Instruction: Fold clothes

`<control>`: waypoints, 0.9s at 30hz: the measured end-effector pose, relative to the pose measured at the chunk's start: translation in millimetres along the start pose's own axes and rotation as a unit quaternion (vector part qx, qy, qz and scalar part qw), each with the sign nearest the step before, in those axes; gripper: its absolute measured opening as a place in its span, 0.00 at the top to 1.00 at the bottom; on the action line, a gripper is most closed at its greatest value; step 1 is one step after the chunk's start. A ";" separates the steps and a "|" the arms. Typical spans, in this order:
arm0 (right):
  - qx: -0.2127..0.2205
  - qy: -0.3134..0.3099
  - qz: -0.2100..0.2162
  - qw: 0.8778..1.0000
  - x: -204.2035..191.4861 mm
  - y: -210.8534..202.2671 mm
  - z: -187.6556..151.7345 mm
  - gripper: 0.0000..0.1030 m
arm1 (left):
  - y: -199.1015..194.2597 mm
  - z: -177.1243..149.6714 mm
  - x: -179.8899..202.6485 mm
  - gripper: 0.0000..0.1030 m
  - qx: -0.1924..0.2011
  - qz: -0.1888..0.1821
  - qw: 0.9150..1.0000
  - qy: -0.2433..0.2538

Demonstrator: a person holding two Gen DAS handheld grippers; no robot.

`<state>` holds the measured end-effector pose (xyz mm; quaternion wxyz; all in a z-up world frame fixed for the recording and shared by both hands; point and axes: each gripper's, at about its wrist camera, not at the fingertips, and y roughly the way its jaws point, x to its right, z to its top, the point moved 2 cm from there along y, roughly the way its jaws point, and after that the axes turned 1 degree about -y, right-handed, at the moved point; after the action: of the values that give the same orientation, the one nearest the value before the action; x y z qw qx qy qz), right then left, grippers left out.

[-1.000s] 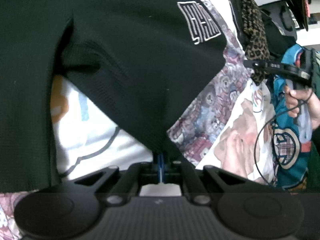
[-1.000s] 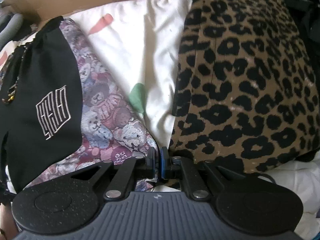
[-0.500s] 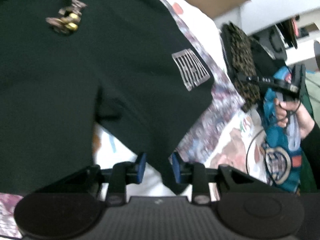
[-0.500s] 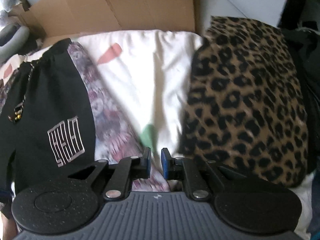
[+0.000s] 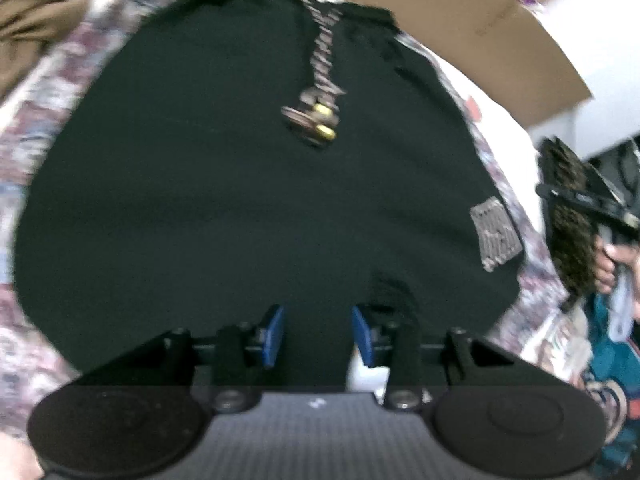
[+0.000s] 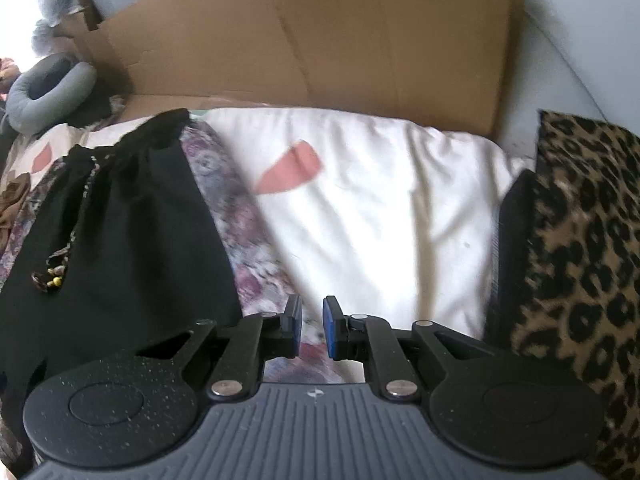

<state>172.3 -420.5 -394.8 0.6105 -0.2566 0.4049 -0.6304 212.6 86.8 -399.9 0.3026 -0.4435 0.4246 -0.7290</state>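
Black shorts (image 5: 240, 200), spread out on the bear blanket (image 5: 32, 120), with the gathered waist at the blanket's far edge and the hem at the near edge. Long way running straight from near to far. Cord (image 5: 324, 64) with gold beads (image 5: 324, 120) hanging down the middle, a small grey patch (image 5: 496, 236) by the right side. Hard to tell if already folded over once or just laid flat. Right in front of the left gripper (image 5: 318, 330), so much nearer to that one. Jaws there spread wide, with the near hem showing between them; pinching nothing, and touching the cloth or just above it, cannot tell. Right gripper (image 6: 312, 326) off to the right of the shorts, over the blanket's right edge beside the white pillow (image 6: 380, 208). Jaws there only a little apart, holding nothing. Spotty leopard cushion (image 6: 580, 240) further right, brown cardboard (image 6: 320, 32) standing behind it all.
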 end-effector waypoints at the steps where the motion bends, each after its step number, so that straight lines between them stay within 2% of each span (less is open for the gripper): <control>1: 0.002 -0.003 0.003 1.000 -3.5 2.7 3.2 0.76 | -4.7 1.2 -5.2 0.60 0.006 0.009 1.000 -0.002; 3: 0.002 -0.006 0.013 1.000 -13.5 1.2 4.4 0.71 | -15.4 2.0 -15.0 0.58 0.016 0.026 1.000 0.002; 10: -0.002 -0.016 0.056 0.998 -52.5 -7.4 4.9 0.70 | -59.3 -8.6 -67.3 0.56 0.039 0.096 0.995 -0.005; 16: -0.014 -0.032 0.094 0.995 -98.8 -8.4 -2.4 0.69 | -91.6 -21.5 -129.6 0.57 0.062 0.175 0.981 -0.054; 22: -0.035 -0.072 0.137 0.987 -147.7 -8.9 -13.9 0.65 | -111.0 -36.6 -160.9 0.56 0.085 0.220 0.969 -0.065; 24: -0.042 -0.072 0.149 0.985 -158.8 -8.7 -18.7 0.65 | -108.7 -40.7 -164.2 0.58 0.091 0.243 0.965 -0.044; 27: -0.052 -0.074 0.167 0.982 -175.0 -7.5 -26.1 0.65 | -100.0 -47.0 -161.8 0.56 0.106 0.254 0.961 0.022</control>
<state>168.3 -244.8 -372.9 0.7212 -0.2632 0.4279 -0.4770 232.2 281.2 -385.9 0.5137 -0.2706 0.4500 -0.6785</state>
